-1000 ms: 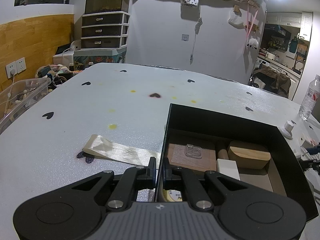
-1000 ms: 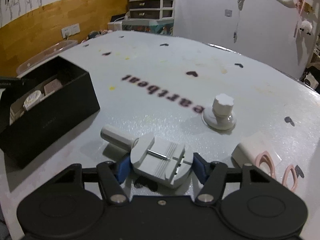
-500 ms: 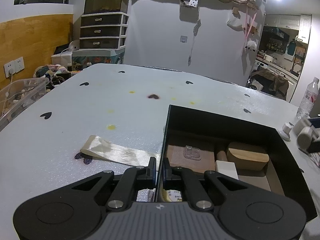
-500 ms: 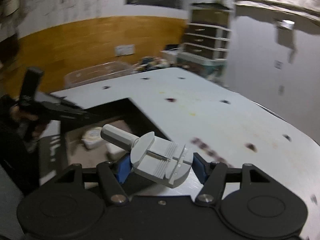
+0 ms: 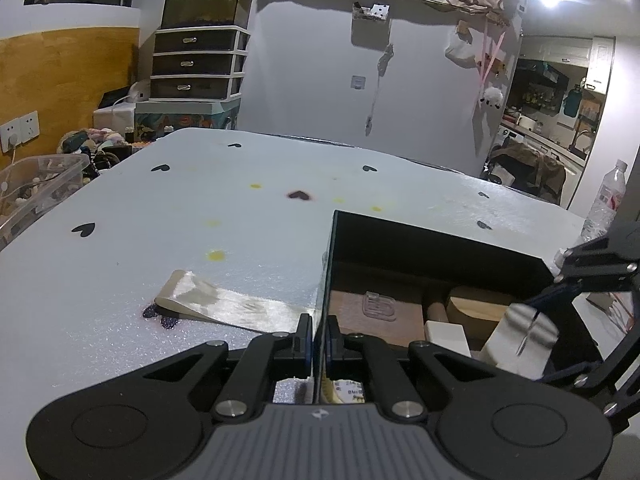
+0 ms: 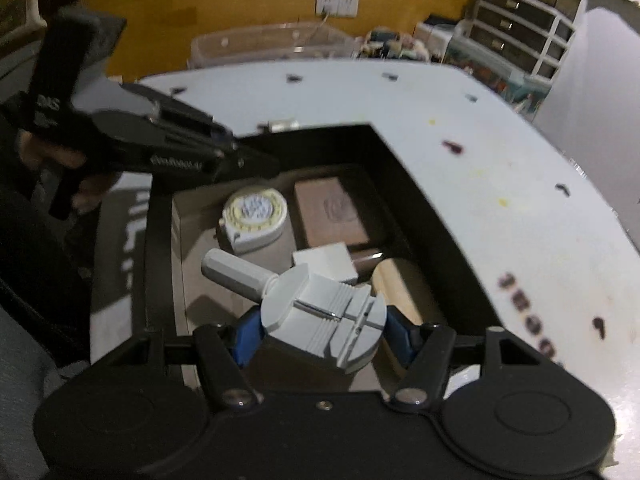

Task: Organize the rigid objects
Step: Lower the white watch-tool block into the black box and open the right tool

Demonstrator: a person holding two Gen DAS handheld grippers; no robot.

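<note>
Right gripper is clamped on the grey watch link remover tool, blue pads on both sides of its round base, handle sticking out to 10 o'clock. Tool hangs over the black box, above the near half, not touching anything that I can see.

Left gripper has its jaws nearly closed, pinching the box's left wall so the box can't slide.

Box contents, right wrist view: tape measure at 11 o'clock, brown pad at 12, white block just past the tool, wooden block at 3 o'clock.

Likely step: lower and release. Suggest:
- aim for the bare cardboard floor at 9 o'clock of the tool, near the left wall
- keep the handle clear of the tape measure
- go low before opening, so it doesn't bounce
- left gripper keeps hold until release

Frame is blurred, so exact clearances are unclear.
</note>
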